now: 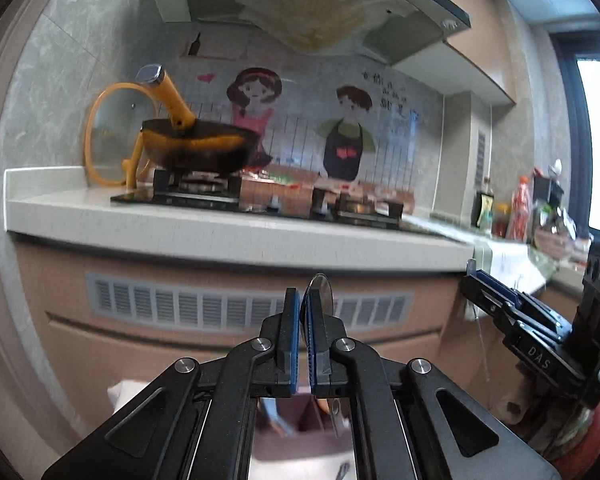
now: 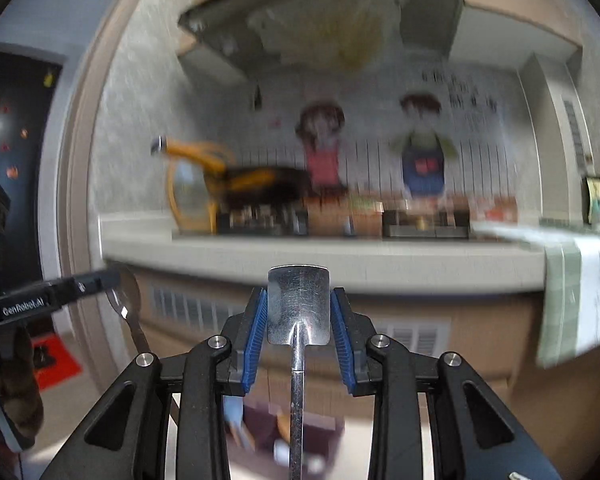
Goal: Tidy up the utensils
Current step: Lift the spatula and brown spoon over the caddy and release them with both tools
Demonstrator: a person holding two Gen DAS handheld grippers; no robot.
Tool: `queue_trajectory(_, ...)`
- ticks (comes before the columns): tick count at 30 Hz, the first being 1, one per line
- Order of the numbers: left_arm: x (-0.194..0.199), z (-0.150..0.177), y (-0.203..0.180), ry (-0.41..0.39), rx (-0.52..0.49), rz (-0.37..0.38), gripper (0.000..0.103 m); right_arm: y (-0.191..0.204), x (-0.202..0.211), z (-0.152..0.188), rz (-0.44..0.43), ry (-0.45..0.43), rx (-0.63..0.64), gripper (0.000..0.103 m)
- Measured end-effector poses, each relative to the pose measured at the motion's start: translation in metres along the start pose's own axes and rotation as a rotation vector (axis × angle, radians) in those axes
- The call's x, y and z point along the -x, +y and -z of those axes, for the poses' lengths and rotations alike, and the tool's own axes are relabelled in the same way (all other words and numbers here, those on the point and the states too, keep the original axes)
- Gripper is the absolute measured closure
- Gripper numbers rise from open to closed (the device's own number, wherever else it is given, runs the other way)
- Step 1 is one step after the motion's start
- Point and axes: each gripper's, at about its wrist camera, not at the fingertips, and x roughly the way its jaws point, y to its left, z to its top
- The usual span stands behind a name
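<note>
My left gripper (image 1: pixel 303 300) is shut on a round metal spoon (image 1: pixel 319 290) held edge-on between its blue pads, bowl up. The right wrist view shows that spoon (image 2: pixel 125 296) at the left with its handle hanging down from the left gripper (image 2: pixel 110 280). My right gripper (image 2: pixel 299 304) is shut on a flat, square-headed metal scoop (image 2: pixel 298 300), head up and handle running down between the fingers. The right gripper (image 1: pixel 474 280) also shows at the right of the left wrist view. Both are raised in front of the kitchen counter (image 1: pixel 236 232).
A black wok with a yellow handle (image 1: pixel 200 148) sits on the gas stove (image 1: pixel 204 194), with a glass lid (image 1: pixel 116 136) leaning behind it. A range hood (image 1: pixel 312 8) hangs above. A cloth (image 2: pixel 576 292) drapes over the counter's right end, near bottles (image 1: pixel 518 208).
</note>
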Motion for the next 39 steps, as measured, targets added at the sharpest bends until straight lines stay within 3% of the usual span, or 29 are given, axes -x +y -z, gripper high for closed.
queue_trajectory(5,-0.035,0.0,0.016,-0.012,0.014,-0.015,0.1,0.007,-0.045,0.01,-0.017,0.012,-0.005,0.074)
queue_trajectory(12,-0.079,0.023,0.04,0.045,0.04,-0.028,0.1,-0.006,-0.105,0.058,-0.03,0.109,-0.088,0.074)
queue_trajectory(20,-0.116,0.055,0.051,0.121,0.059,-0.014,0.1,-0.017,-0.134,0.094,0.004,0.135,-0.105,0.074)
queue_trajectory(25,-0.132,0.071,0.053,0.157,0.086,-0.004,0.099,-0.016,-0.139,0.107,0.005,0.12,-0.093,0.074)
queue_trajectory(28,-0.136,0.079,0.052,0.191,0.108,0.044,0.096,-0.016,-0.139,0.115,-0.032,0.163,-0.107,0.072)
queue_trajectory(30,-0.136,0.087,0.048,0.215,0.108,0.076,0.092,-0.019,-0.136,0.121,-0.081,0.222,-0.128,0.071)
queue_trajectory(32,-0.132,0.092,0.047,0.217,0.1,0.071,0.071,-0.022,-0.124,0.126,-0.086,0.252,-0.14,0.071)
queue_trajectory(34,-0.126,0.094,0.047,0.222,0.102,0.068,0.064,-0.024,-0.109,0.127,-0.065,0.258,-0.133,0.07)
queue_trajectory(39,-0.099,0.099,0.05,0.232,0.105,0.019,0.064,-0.015,-0.062,0.13,-0.059,0.296,-0.065,0.069)
